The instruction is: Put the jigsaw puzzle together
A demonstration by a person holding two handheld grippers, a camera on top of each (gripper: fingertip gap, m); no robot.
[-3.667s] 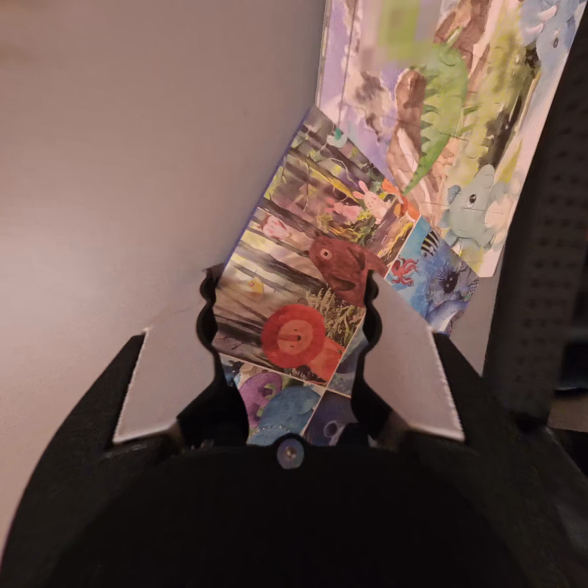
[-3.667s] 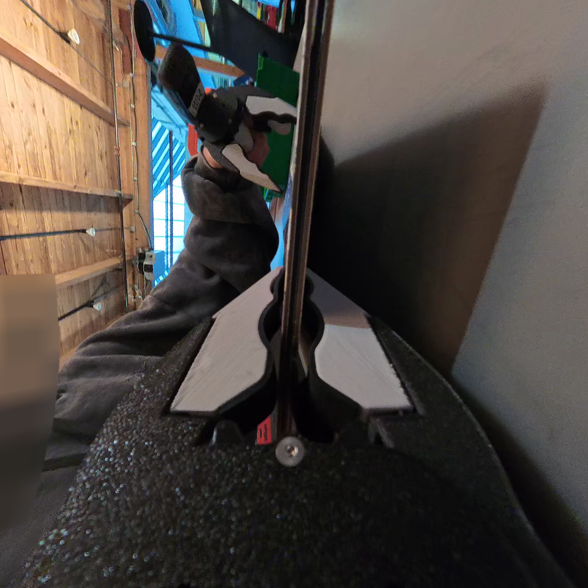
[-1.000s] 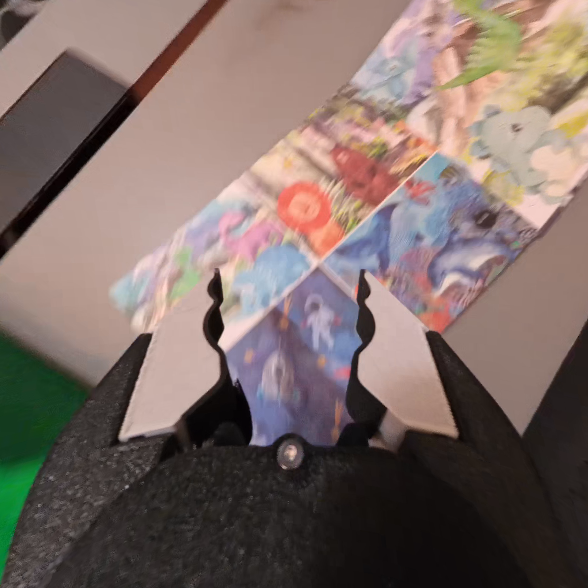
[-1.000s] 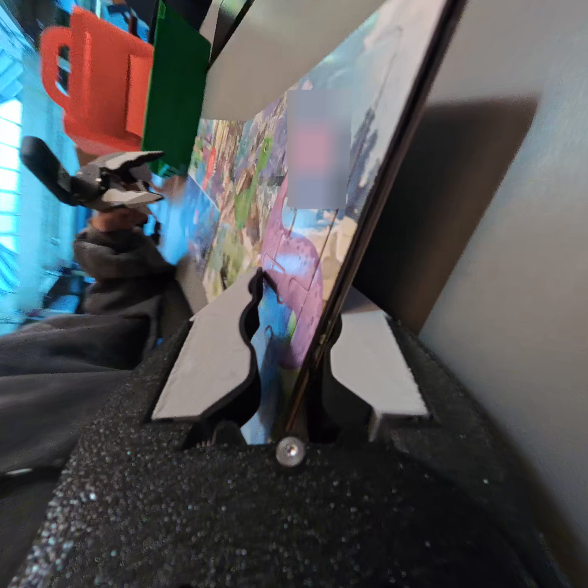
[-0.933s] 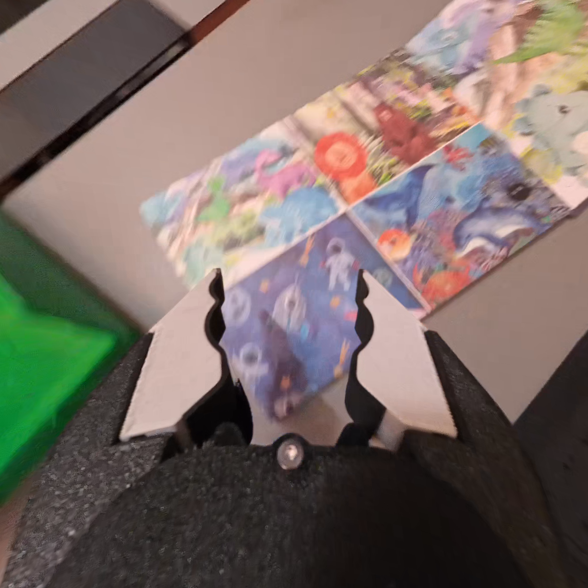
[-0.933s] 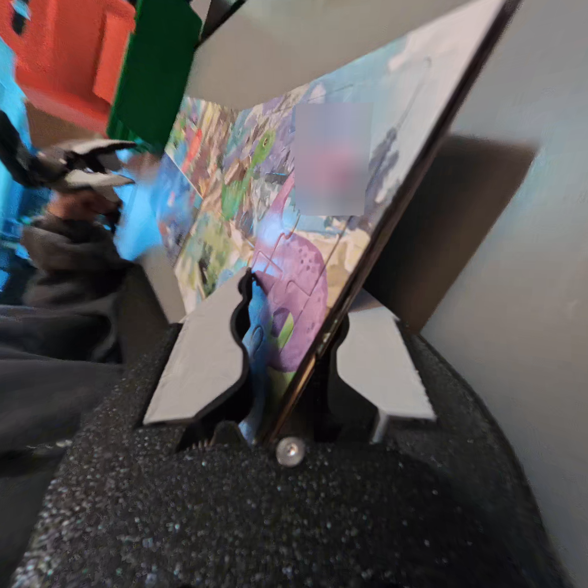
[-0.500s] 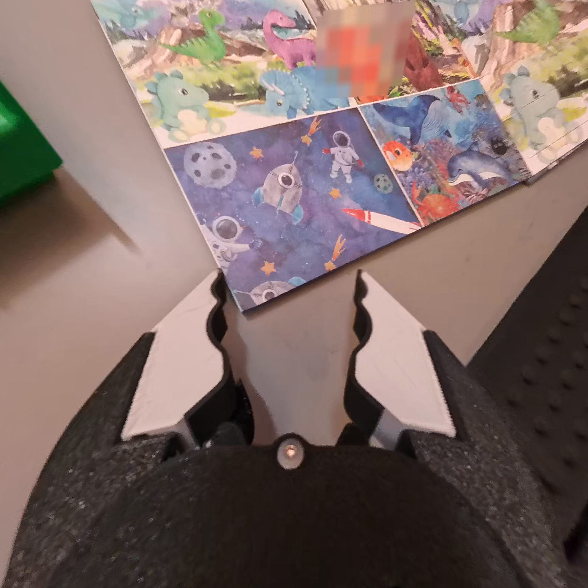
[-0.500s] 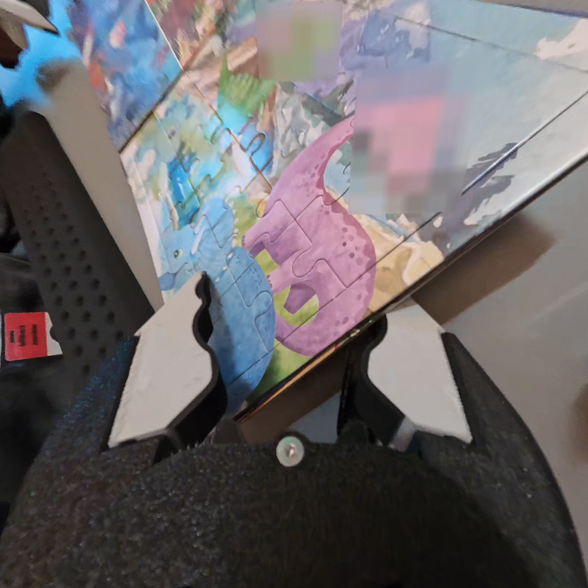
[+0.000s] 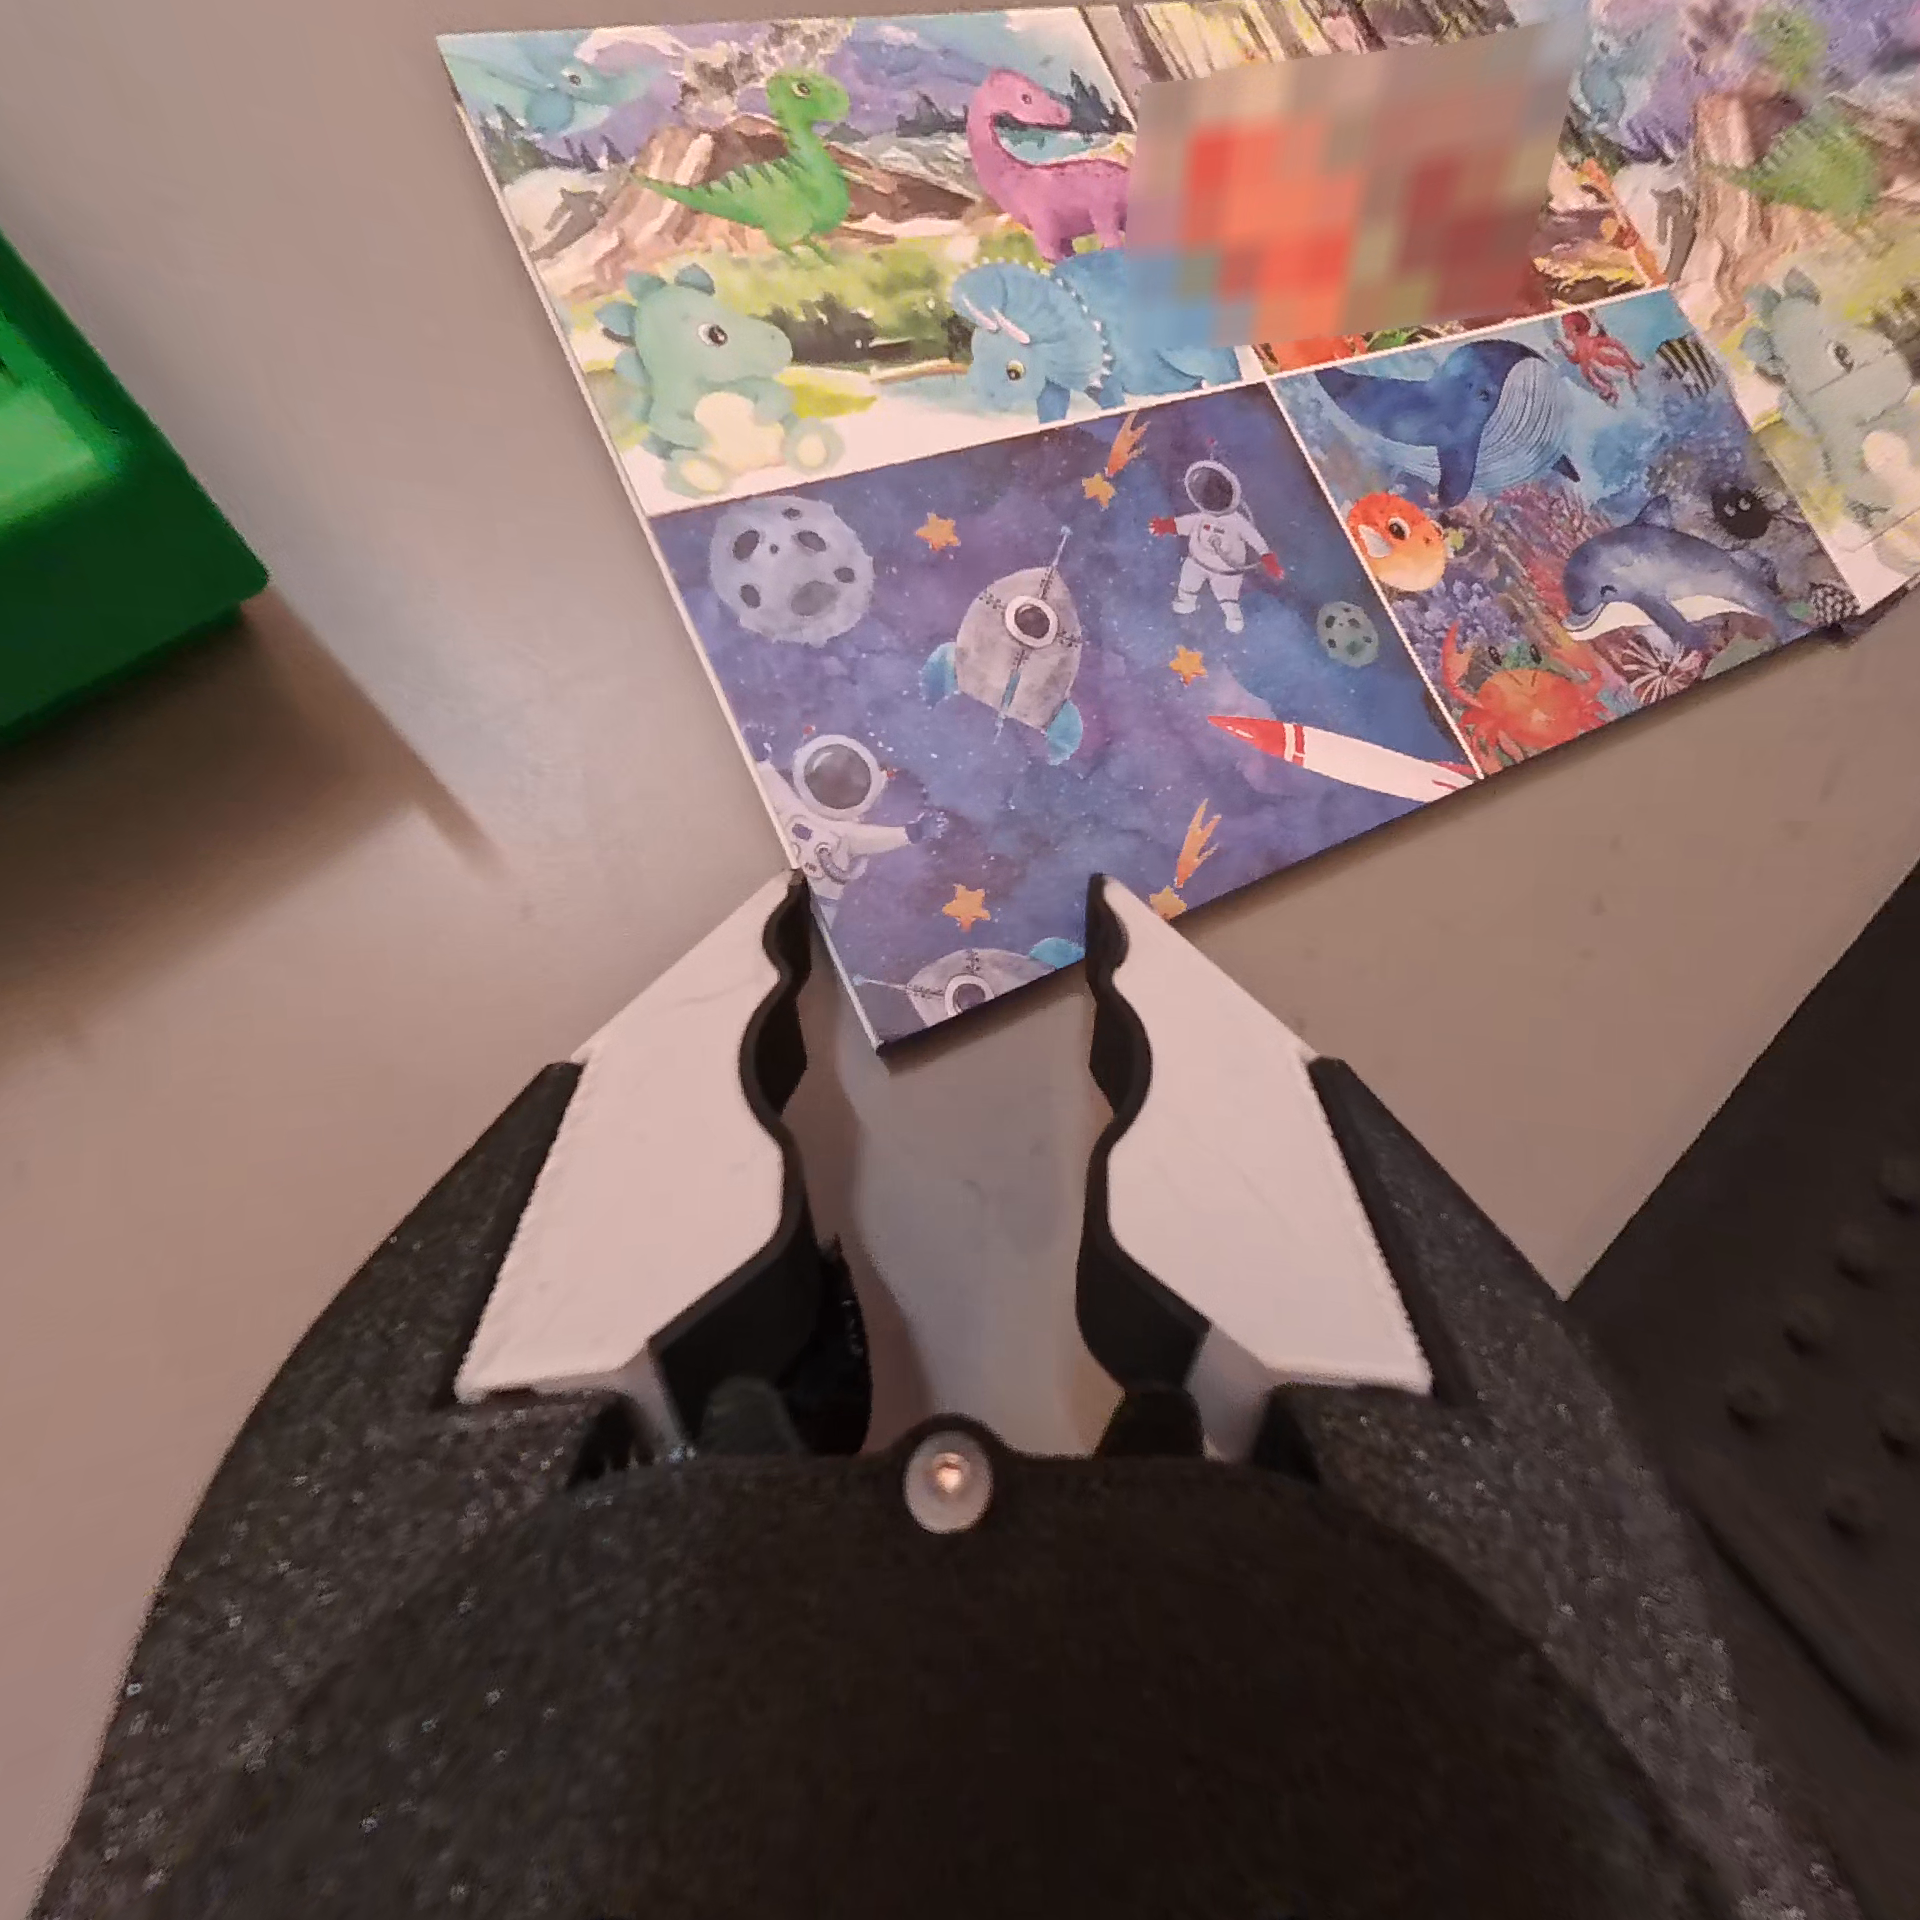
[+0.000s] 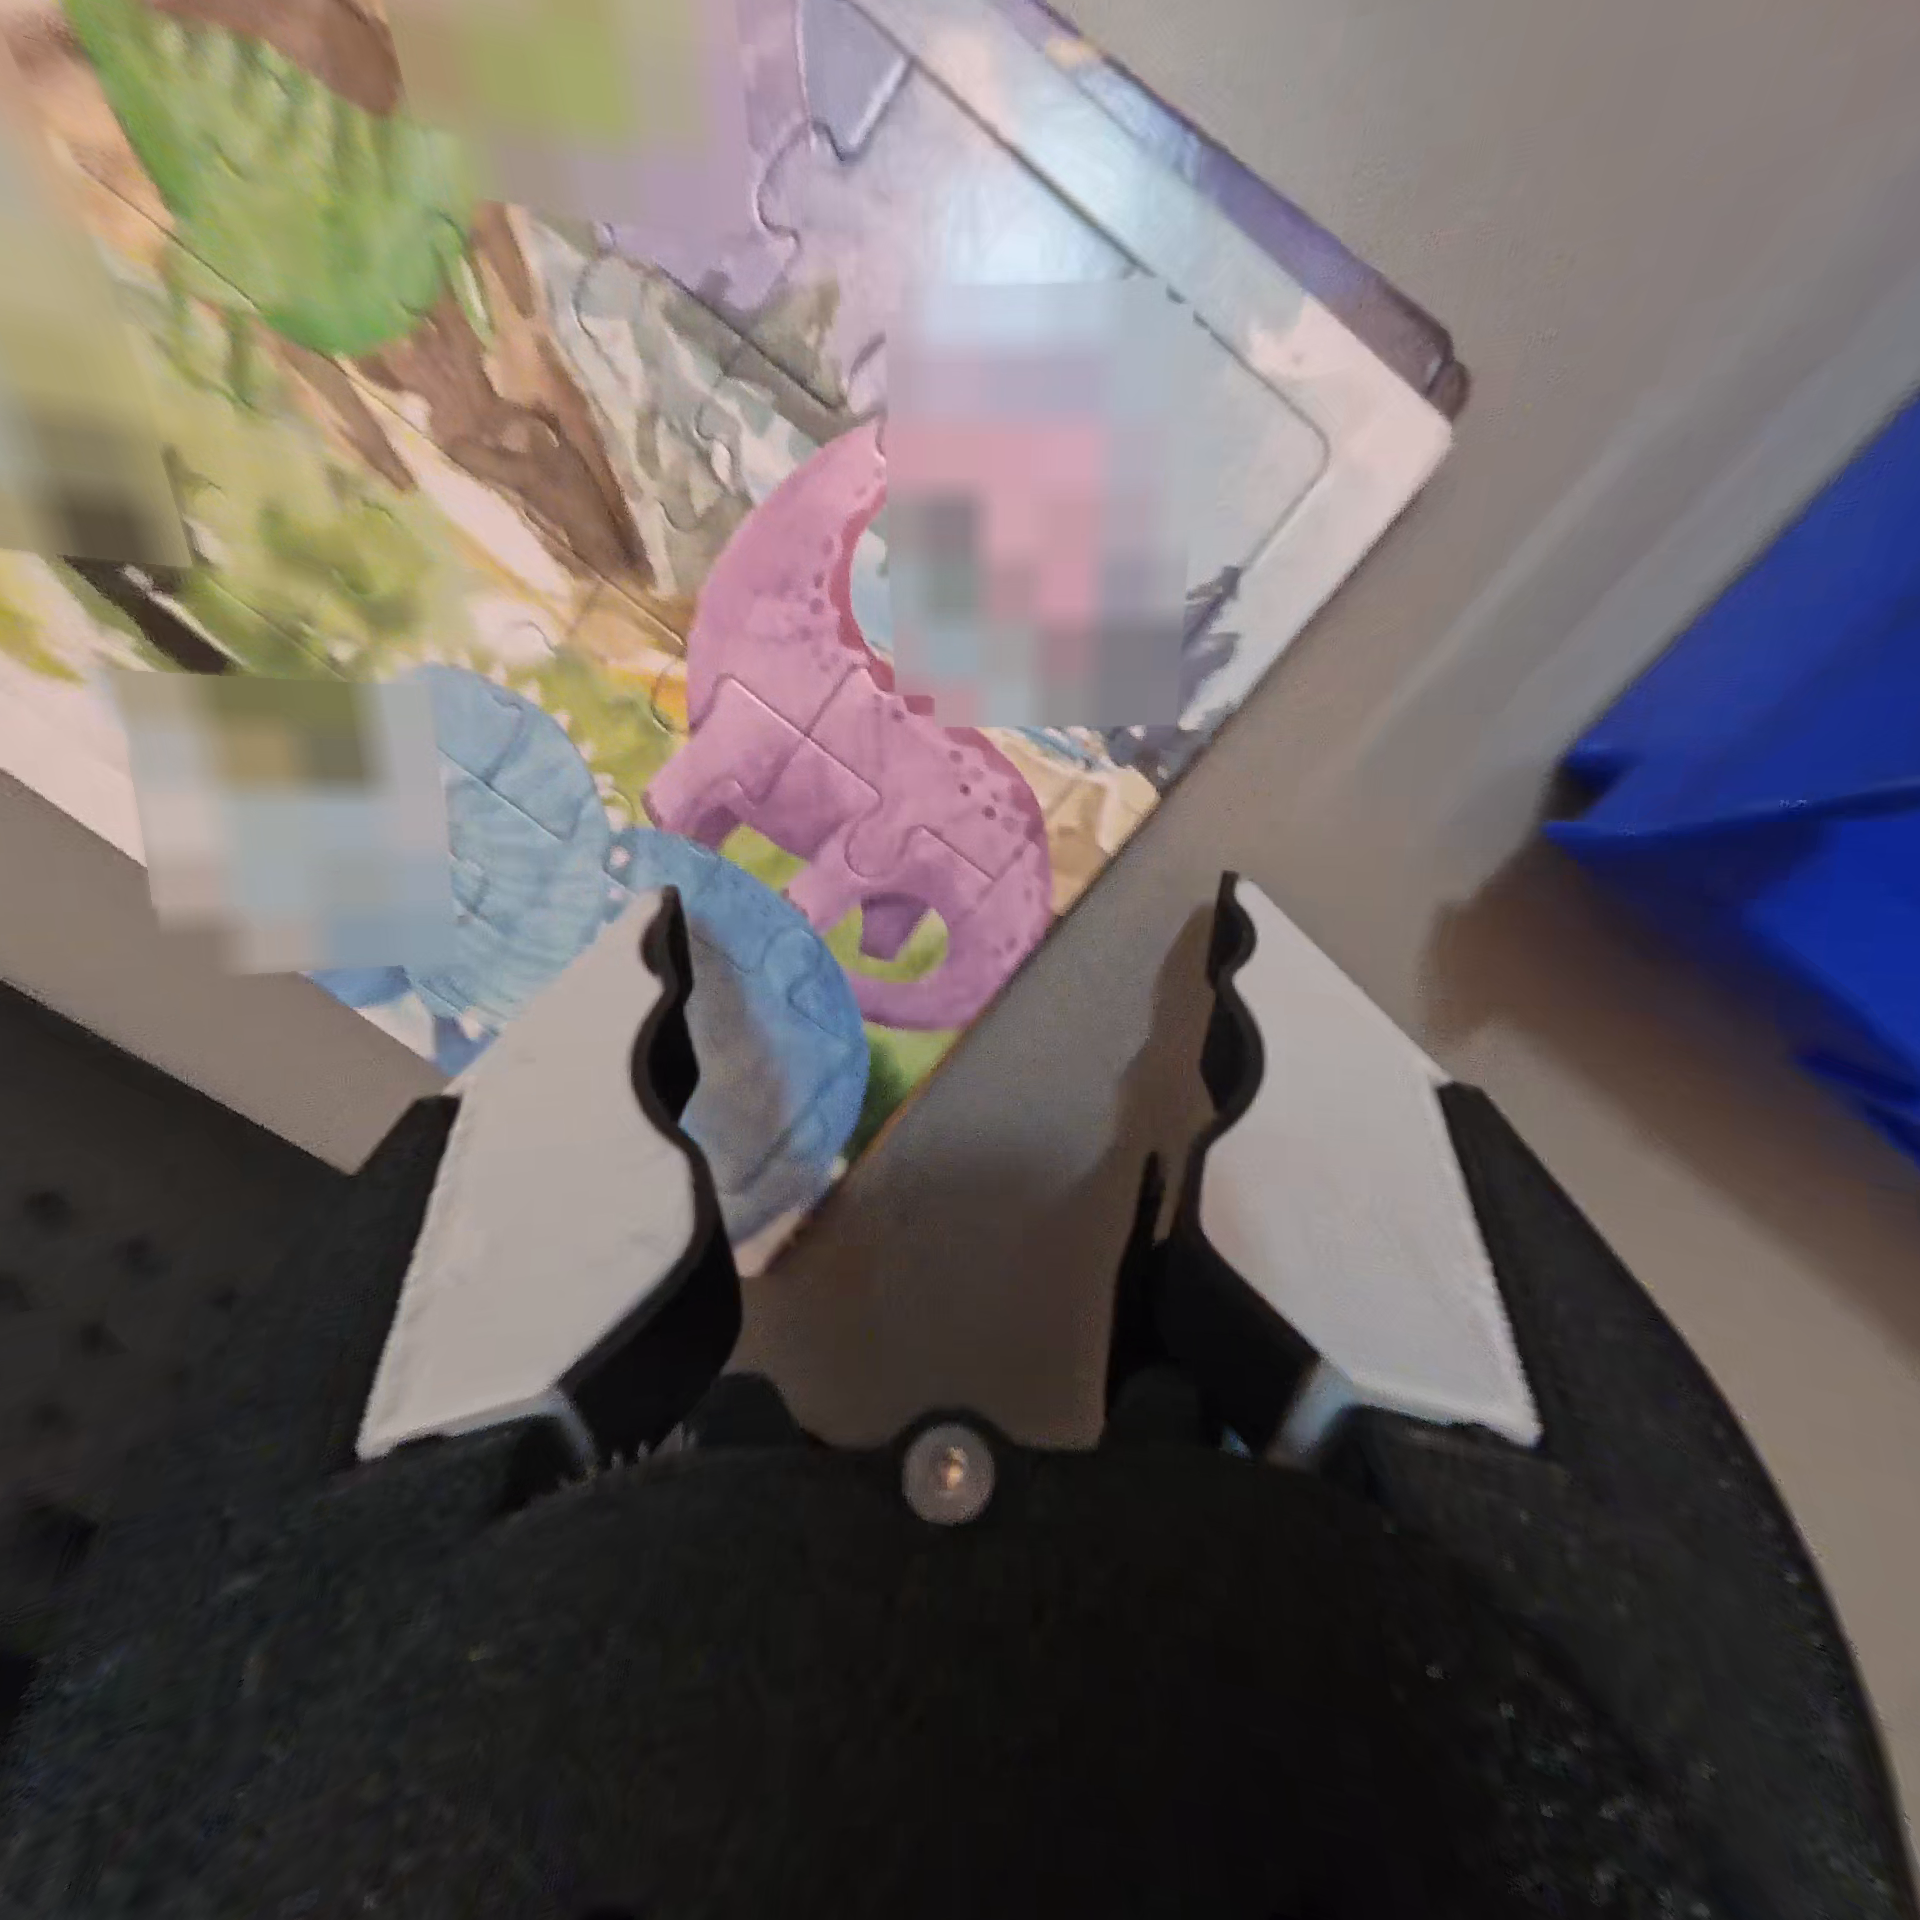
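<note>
Both grippers, left gripper [image 9: 940, 894] and right gripper [image 10: 951, 894], have fingers apart, empty, over the jigsaw puzzle [image 10: 831, 748] and picture card [image 9: 1039, 675]; no readable writing.

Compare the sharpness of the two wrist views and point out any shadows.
Left wrist view: sharp, with the picture card crisp; the green bin is soft and casts a shadow on the table. Right wrist view: motion-blurred, the dinosaur puzzle and blue bin smeared.
</note>
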